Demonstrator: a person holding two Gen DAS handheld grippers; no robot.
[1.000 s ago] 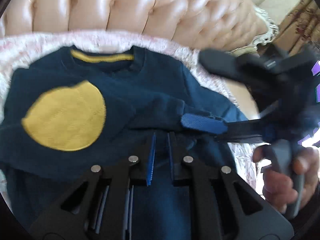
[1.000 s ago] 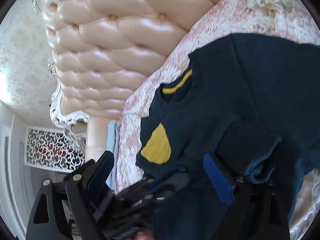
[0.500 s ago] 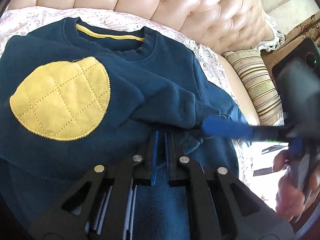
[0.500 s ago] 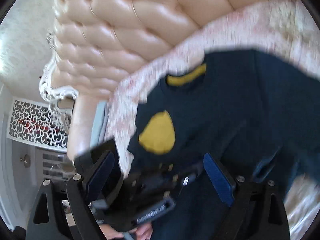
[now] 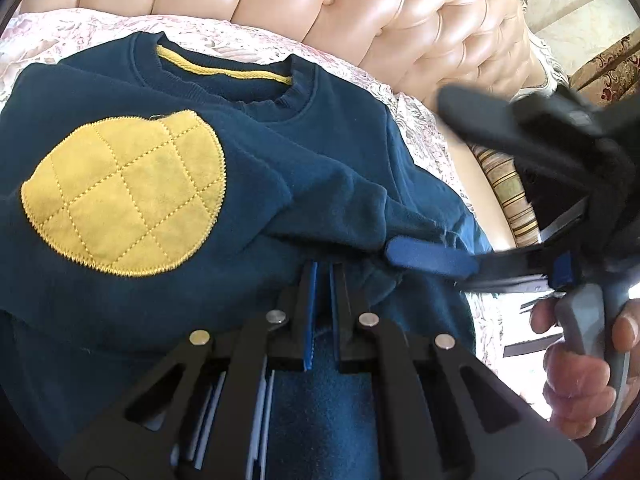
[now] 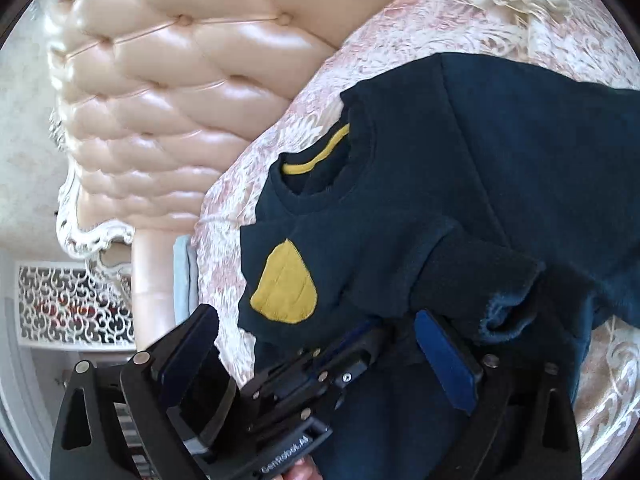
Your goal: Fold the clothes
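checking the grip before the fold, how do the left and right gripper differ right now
The left gripper has its jaws shut on the navy sweatshirt; the right gripper has its jaws wide open, holding nothing. The left sits at the sweatshirt's middle; the right reaches in by the sleeve cuff. Both have blue pads.

bare bedspread beyond sweatshirt, tufted headboard walling far edge (striped cushion alongside)

1. Tufted headboard, glossy peach leather with buttons, standing along the far edge of the bed.
2. Bedspread, pink-and-cream floral weave.
3. Carved white headboard frame.
4. Striped cushion beside the bed.
5. White scrollwork screen.
6. Daylight glares off the leather.
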